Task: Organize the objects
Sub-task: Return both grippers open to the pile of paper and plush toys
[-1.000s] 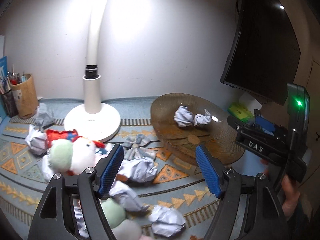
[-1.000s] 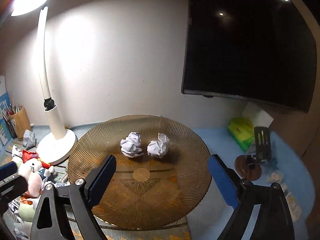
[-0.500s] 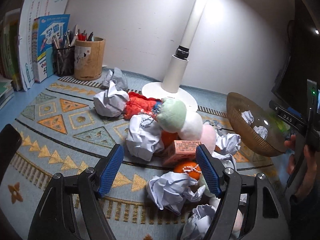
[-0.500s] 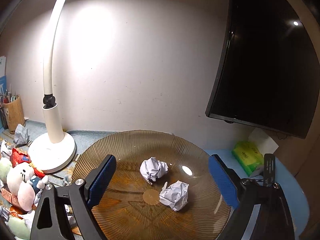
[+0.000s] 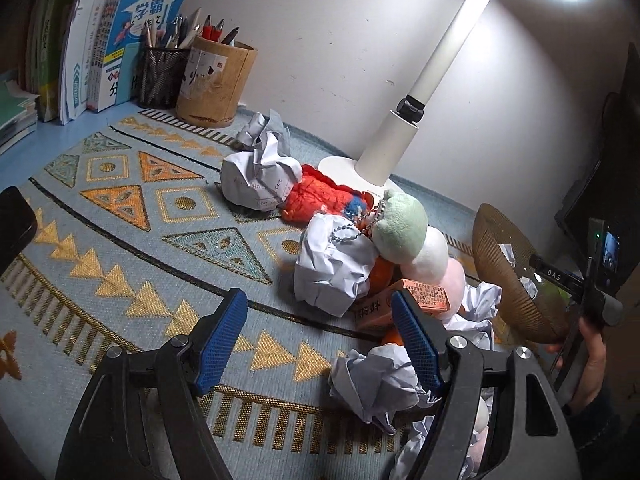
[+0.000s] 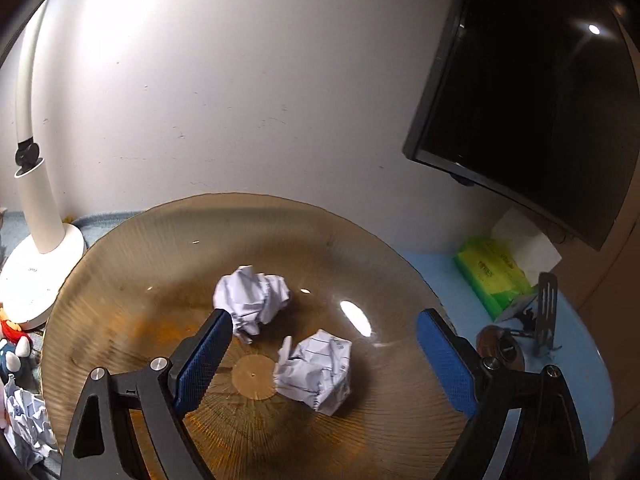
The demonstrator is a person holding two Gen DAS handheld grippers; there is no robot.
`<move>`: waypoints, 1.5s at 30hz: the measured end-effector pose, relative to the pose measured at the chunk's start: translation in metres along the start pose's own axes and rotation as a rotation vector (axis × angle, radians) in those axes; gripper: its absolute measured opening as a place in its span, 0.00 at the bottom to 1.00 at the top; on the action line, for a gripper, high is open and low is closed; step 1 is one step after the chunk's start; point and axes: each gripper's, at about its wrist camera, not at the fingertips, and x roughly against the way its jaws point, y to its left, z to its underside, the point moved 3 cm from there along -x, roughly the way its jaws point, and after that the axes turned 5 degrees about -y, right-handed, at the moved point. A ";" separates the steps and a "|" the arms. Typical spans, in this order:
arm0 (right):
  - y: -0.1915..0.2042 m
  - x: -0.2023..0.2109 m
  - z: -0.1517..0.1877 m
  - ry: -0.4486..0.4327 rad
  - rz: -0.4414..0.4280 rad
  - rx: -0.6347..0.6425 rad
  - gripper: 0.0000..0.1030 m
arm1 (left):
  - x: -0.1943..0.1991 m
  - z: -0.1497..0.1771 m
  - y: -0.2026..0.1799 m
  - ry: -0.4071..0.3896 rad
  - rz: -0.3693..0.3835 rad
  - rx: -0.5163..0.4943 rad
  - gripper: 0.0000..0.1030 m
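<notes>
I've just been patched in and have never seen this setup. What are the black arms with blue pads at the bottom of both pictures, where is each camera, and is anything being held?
They are no robot: a person carries one hand-held gripper in each hand, with a fisheye camera on each looking forward along its two fingers.

The left view shows the left hand-held gripper over a patterned mat strewn with crumpled paper balls, plush toys and a small orange box. The right hand-held gripper hangs above a brown ribbed plate holding two paper balls.

Both stand open, holding nothing.
</notes>
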 end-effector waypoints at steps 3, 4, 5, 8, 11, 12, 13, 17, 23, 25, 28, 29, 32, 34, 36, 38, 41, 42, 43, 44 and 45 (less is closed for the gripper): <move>-0.027 0.015 0.010 0.030 0.026 -0.089 0.90 | 0.000 0.000 0.000 -0.004 0.000 -0.003 0.71; -0.036 0.020 0.014 0.039 0.035 -0.118 0.90 | 0.000 0.001 -0.001 -0.003 0.001 -0.006 0.71; -0.043 0.023 0.019 0.047 0.041 -0.144 0.90 | 0.000 0.001 -0.002 -0.004 0.001 -0.010 0.71; -0.057 0.028 0.031 0.054 0.065 -0.230 0.90 | 0.000 0.002 -0.002 -0.002 0.002 -0.014 0.71; -0.059 0.015 0.028 0.047 0.056 -0.320 0.90 | 0.000 0.002 -0.001 -0.002 -0.008 -0.009 0.71; -0.057 0.010 0.024 0.038 0.067 -0.313 0.90 | 0.000 0.002 0.000 0.002 -0.008 -0.008 0.71; -0.053 0.007 0.021 0.051 0.064 -0.293 0.90 | 0.001 0.002 0.000 0.009 -0.005 -0.007 0.71; -0.040 0.050 0.011 -0.001 -0.012 -0.241 0.84 | 0.015 0.009 -0.003 0.043 0.038 -0.047 0.71; 0.005 0.167 0.062 -0.077 -0.450 -0.198 0.98 | 0.047 0.046 -0.027 0.131 0.168 -0.163 0.71; 0.031 0.178 0.089 -0.028 -0.558 -0.138 0.98 | 0.052 0.063 -0.047 0.168 0.192 -0.270 0.71; 0.068 0.173 0.116 0.018 -0.592 -0.023 0.97 | 0.051 0.077 -0.065 0.196 0.182 -0.378 0.71; 0.076 0.171 0.120 0.024 -0.592 0.005 0.97 | 0.049 0.077 -0.066 0.203 0.181 -0.377 0.71; 0.088 0.167 0.133 0.030 -0.568 0.034 0.97 | 0.044 0.074 -0.063 0.211 0.215 -0.315 0.71; 0.085 0.162 0.135 0.033 -0.555 0.029 0.96 | 0.041 0.076 -0.063 0.217 0.204 -0.328 0.71; 0.080 0.161 0.136 0.030 -0.546 0.009 0.96 | 0.045 0.076 -0.066 0.198 0.225 -0.341 0.71; 0.077 0.161 0.136 0.027 -0.539 -0.003 0.96 | 0.047 0.079 -0.068 0.189 0.213 -0.362 0.71; 0.074 0.162 0.135 0.012 -0.521 -0.021 0.96 | 0.049 0.082 -0.073 0.172 0.178 -0.397 0.71; 0.072 0.162 0.135 0.008 -0.515 -0.029 0.96 | 0.049 0.083 -0.074 0.168 0.163 -0.408 0.71; 0.071 0.163 0.134 0.004 -0.509 -0.038 0.96 | 0.049 0.083 -0.075 0.162 0.153 -0.417 0.71; 0.070 0.163 0.134 0.002 -0.507 -0.044 0.96 | 0.049 0.082 -0.075 0.155 0.146 -0.423 0.71; 0.070 0.162 0.134 0.004 -0.509 -0.043 0.96 | 0.049 0.082 -0.076 0.155 0.140 -0.426 0.71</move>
